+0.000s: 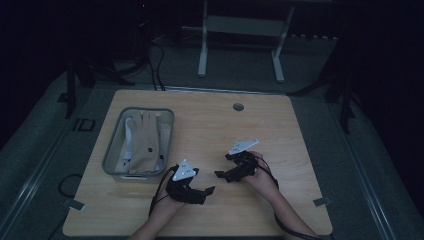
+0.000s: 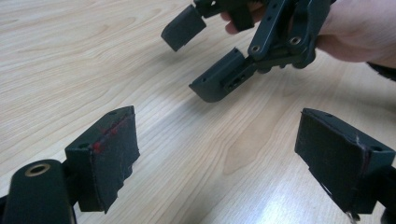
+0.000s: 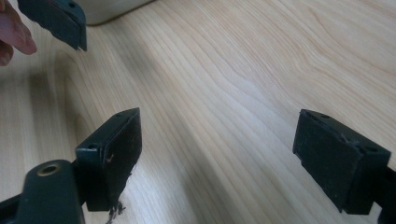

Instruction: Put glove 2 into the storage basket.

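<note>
Left gripper (image 2: 217, 154), jaws spread wide over bare wooden table (image 2: 70, 60); right gripper (image 2: 210, 58), at 12 o'clock, hand-held, jaws parted, just above the wood.

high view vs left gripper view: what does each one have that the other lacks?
High view alone: the clear bin on the table's left with a beige glove in it, plus the left gripper from outside. Left gripper view alone: its own two fingers close up, spread wide over bare wood with nothing between. Both: the wooden table and the right gripper, open, facing the left one.
</note>
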{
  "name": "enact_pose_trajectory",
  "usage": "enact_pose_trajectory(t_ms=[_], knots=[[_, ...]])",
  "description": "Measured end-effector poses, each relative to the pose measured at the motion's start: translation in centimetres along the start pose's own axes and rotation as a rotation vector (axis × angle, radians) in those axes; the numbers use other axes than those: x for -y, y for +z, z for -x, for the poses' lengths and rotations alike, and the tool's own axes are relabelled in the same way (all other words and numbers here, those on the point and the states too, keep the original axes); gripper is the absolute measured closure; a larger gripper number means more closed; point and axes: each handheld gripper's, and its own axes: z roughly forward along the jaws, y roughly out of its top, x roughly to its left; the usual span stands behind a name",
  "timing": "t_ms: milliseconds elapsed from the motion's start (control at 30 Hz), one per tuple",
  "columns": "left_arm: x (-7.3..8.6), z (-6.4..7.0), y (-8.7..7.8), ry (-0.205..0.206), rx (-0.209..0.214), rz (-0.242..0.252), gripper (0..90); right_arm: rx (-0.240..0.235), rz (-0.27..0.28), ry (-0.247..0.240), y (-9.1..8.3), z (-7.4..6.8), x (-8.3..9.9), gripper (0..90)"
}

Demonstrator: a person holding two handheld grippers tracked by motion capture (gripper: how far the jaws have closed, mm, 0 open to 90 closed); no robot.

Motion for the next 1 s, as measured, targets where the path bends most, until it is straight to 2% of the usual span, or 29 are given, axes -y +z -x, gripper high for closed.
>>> enact_pose_trajectory(t_ms=[67, 133, 333, 467, 633, 800, 1000], knots=[[0.0, 0.1, 0.2, 0.012, 0.006, -0.003, 13.7, 0.004, 0.026, 0.013, -0.3, 0.2, 0.5, 15.7], [0.1, 0.2, 0.4, 0.029, -0.002, 0.000, 13.7, 0.016, 0.024, 0.008, -0.4, 0.3, 0.9, 15.7], [0.3, 0.4, 1.0, 0.032, 0.027, -0.023, 13.7, 0.034, 0.003, 0.005, -0.7, 0.6, 2.2, 14.6], [0.3, 0.5, 1.2, 0.053, 0.027, -0.020, 13.7, 0.040, -0.005, -0.003, -1.0, 0.8, 3.0, 14.6], [0.4, 0.6, 1.5, 0.059, 0.037, -0.023, 13.7, 0.068, -0.004, -0.008, -1.9, 1.2, 4.0, 14.6], [0.5, 0.7, 1.7, 0.065, 0.050, -0.031, 13.7, 0.103, -0.011, 0.015, -3.0, 1.8, 5.5, 14.3], [0.5, 0.5, 1.7, 0.060, 0.047, -0.037, 13.7, 0.120, -0.005, 0.032, -3.5, 2.1, 6.1, 14.3]])
